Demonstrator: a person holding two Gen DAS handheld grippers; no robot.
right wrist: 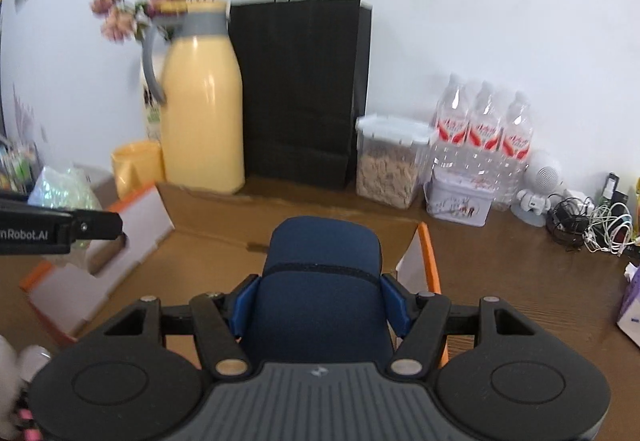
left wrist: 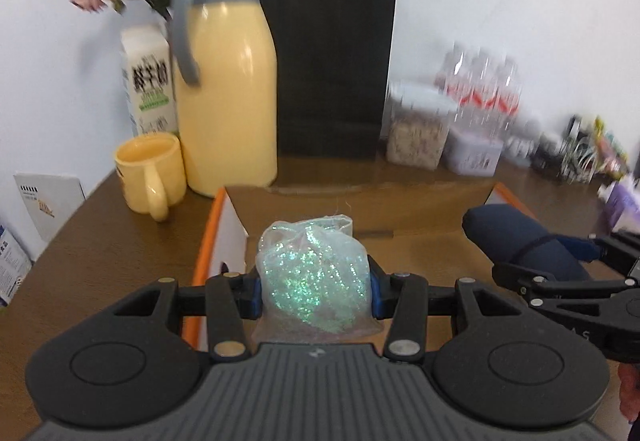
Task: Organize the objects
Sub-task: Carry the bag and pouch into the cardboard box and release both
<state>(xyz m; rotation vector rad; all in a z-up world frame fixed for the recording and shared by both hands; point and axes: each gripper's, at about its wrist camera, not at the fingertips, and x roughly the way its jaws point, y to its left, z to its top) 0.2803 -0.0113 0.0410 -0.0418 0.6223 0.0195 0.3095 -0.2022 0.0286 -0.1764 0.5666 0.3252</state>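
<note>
left gripper (left wrist: 314,291) clamped on glitter pouch (left wrist: 314,273) (right gripper (right wrist: 318,307) on navy bundle (right wrist: 320,281))

Left gripper (left wrist: 315,291): level, pointing forward; both blue-padded fingers (left wrist: 251,295) pressed against the sides of a glittery bag (left wrist: 314,277), jaws part-closed around it.

Right gripper (right wrist: 318,307): level, pointing forward; blue-padded fingers (right wrist: 245,305) clamped on either side of a dark blue pouch (right wrist: 320,281). In the left wrist view it sits to the right of the left gripper, near it but not touching, angled inward.
</note>
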